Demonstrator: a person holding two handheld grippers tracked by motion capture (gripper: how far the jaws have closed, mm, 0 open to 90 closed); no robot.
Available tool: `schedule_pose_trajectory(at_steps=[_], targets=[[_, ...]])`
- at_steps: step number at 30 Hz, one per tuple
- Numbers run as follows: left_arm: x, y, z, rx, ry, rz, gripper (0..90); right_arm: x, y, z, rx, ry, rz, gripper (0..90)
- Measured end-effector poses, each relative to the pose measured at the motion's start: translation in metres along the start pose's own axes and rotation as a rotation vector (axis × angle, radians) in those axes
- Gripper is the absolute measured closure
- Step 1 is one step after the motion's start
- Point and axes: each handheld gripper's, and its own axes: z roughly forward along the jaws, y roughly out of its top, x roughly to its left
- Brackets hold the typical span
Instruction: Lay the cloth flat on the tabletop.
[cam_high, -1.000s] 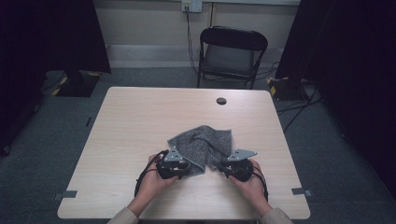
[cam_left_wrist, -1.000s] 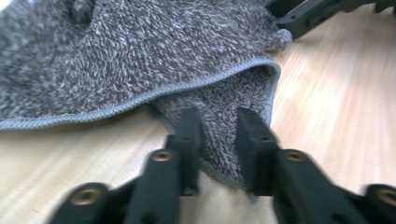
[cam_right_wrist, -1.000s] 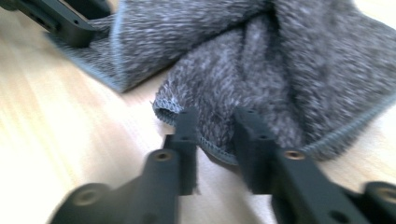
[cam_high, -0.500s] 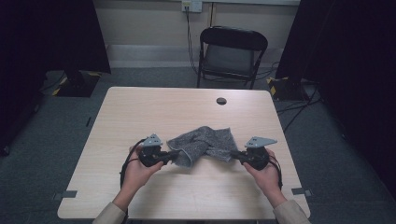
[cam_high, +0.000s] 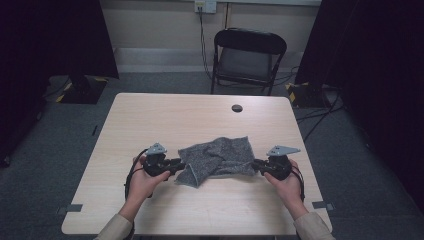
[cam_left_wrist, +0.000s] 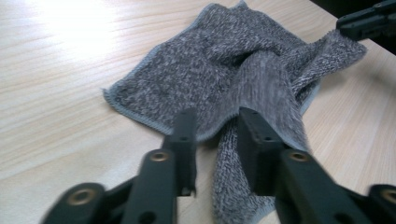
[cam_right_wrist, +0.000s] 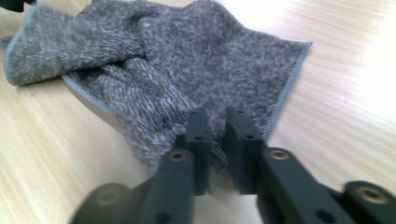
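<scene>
A grey knitted cloth (cam_high: 217, 157) lies rumpled on the light wooden table (cam_high: 165, 120), drawn out between my two grippers. My left gripper (cam_high: 181, 164) is shut on the cloth's left end; in the left gripper view a twisted fold of the cloth (cam_left_wrist: 210, 70) runs between the jaws of this gripper (cam_left_wrist: 217, 123). My right gripper (cam_high: 254, 165) is shut on the right end. In the right gripper view a hemmed corner of the cloth (cam_right_wrist: 187, 56) is pinched in the right gripper (cam_right_wrist: 217, 121). The right gripper (cam_left_wrist: 369, 21) also shows far off in the left gripper view.
A small black round cap (cam_high: 237, 108) sits near the table's far edge. A black folding chair (cam_high: 248, 55) stands behind the table. Dark curtains hang at both sides of the room. Bare tabletop lies to the left and behind the cloth.
Both hands have moved apart, left gripper to the left and right gripper to the right. The cloth between them has been pulled wider and flatter.
</scene>
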Motion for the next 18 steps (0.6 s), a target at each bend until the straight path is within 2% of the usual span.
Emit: schedule_pose_trajectory(at_steps=[1,3,9,11,12,13,18], targets=[[-0.001,-0.001,-0.002,-0.004,0.012,-0.003,57.7,0.001,-0.001,-0.001,-0.001,0.001,-0.001,76.1],[-0.002,-0.001,-0.003,0.000,0.015,0.006,55.8,0.004,-0.003,-0.004,-0.002,-0.006,-0.009,73.5],[-0.029,-0.002,-0.005,0.032,-0.028,0.117,52.1,0.006,-0.006,-0.017,-0.030,-0.013,-0.013,69.4],[-0.038,-0.005,-0.001,0.045,-0.050,0.137,51.3,0.009,-0.008,-0.020,-0.026,-0.007,-0.022,69.5],[-0.038,-0.005,-0.001,0.045,-0.050,0.137,51.2,0.011,-0.009,-0.021,-0.024,-0.001,-0.028,69.6],[-0.045,-0.007,0.004,0.057,-0.067,0.153,50.6,0.013,-0.012,-0.022,-0.020,0.012,-0.029,69.6],[-0.052,-0.013,0.019,0.092,-0.075,0.193,50.4,0.021,-0.020,-0.021,-0.015,0.026,-0.050,68.6]])
